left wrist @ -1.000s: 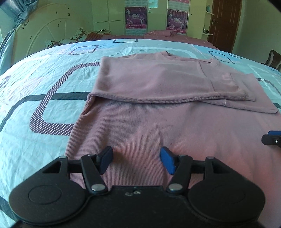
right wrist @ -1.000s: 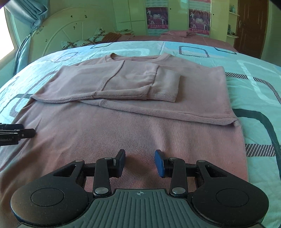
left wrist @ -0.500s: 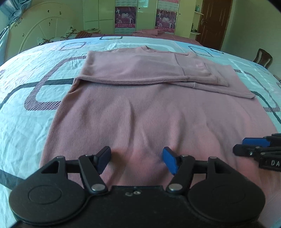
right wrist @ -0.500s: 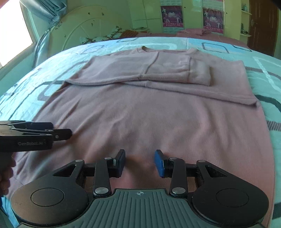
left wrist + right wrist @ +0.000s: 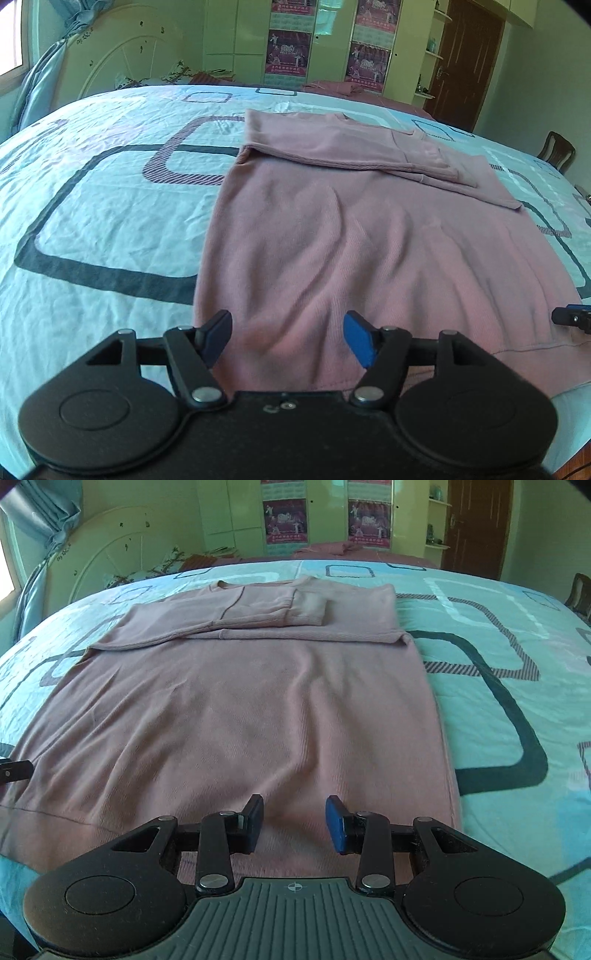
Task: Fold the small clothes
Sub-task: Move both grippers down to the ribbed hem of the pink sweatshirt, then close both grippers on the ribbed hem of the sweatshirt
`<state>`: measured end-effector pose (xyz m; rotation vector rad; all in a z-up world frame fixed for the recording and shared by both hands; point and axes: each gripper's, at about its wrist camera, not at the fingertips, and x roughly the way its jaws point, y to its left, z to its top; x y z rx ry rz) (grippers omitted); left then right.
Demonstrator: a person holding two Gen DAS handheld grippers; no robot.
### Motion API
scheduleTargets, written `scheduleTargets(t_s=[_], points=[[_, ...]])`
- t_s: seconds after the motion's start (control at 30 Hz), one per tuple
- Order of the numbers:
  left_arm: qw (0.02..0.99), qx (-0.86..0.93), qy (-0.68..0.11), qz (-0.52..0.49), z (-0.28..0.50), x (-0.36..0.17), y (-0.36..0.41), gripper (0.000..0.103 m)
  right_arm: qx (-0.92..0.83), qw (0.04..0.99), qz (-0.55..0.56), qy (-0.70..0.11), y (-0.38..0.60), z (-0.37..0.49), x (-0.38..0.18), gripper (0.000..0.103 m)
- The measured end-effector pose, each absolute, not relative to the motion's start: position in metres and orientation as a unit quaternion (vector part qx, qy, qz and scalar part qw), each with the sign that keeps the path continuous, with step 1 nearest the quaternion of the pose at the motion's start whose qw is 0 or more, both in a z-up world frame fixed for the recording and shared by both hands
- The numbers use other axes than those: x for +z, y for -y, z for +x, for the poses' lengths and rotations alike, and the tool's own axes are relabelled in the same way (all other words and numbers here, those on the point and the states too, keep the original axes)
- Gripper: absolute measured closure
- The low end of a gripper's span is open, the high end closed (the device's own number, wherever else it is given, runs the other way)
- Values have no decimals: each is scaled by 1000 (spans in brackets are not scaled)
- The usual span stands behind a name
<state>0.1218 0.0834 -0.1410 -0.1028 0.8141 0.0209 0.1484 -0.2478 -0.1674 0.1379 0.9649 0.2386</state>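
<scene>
A: Where is the sweater [image 5: 369, 240]?

B: It lies flat on the bed [image 5: 103, 221], on the light blue sheet with dark rounded squares. It is pink. The neck is at the far side and the bottom hem is at the near side. Both sleeves [image 5: 258, 609] are folded across the chest, one on top of the other.

A: And the left gripper [image 5: 287, 339]?

B: It is over the near left corner of the sweater, close to the hem. Its fingers [image 5: 360, 341] are spread wide and nothing is between them. I cannot tell if they touch the cloth.

A: The right gripper [image 5: 294, 823]?

B: It is over the hem too, more to the right side of the sweater [image 5: 258, 720]. The blue pads [image 5: 336, 823] stand apart and hold nothing.

A: Do they see each other?

B: Only a little. The tip of the right gripper shows at the right edge of the left view, and a dark tip shows at the left edge of the right view.

A: What is behind the bed?

B: A white headboard [image 5: 107, 568], a wardrobe with posters [image 5: 284, 520] and a brown door [image 5: 465, 62].
</scene>
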Motion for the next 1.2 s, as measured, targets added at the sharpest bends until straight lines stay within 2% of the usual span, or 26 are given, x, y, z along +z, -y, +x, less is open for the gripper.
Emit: scheduleTargets(t_s=[0.1,0.17,0.2,0.23,0.53,0.63,0.7,0.77,0.8,0.87,0.9,0.97,1.0,1.1,1.17,1.2], points=[[920,26,-387,-60,109,-135,-97,38,95,880,63,-461,255,134,-164,65],[919,34,-387,-69,101,-134,-105,37,79,882,76,-458,264,126,-163,53],[918,36,-389,-70,98,-135,-109,37,68,883,83,-456,269,122,-162,35],[916,37,-392,-72,96,-136,-112,37,59,885,88,-453,274,118,-161,31],[899,6,-420,-123,84,-153,-117,41,20,882,93,-461,293,96,-165,31],[898,-1,-426,-114,84,-156,-110,41,10,872,109,-476,298,91,-174,31],[896,-7,-432,-105,85,-158,-106,38,13,870,122,-478,301,88,-177,31],[894,-15,-437,-97,87,-158,-103,27,19,869,125,-479,300,86,-177,31],[894,-17,-439,-94,88,-159,-101,25,21,868,126,-479,298,85,-177,31],[892,-22,-441,-96,90,-160,-99,17,25,867,130,-481,296,85,-176,38],[892,-21,-440,-99,90,-160,-99,16,28,866,132,-482,295,85,-176,45],[892,-19,-440,-97,91,-161,-97,18,30,867,130,-481,293,84,-175,48],[893,-21,-438,-97,91,-161,-96,19,30,866,130,-482,293,84,-175,48],[893,-23,-439,-101,92,-161,-98,30,32,865,138,-482,295,85,-175,65],[890,-30,-442,-106,94,-159,-100,49,36,863,142,-484,297,87,-175,67],[888,-33,-445,-111,95,-159,-102,55,38,862,143,-485,297,87,-175,69]])
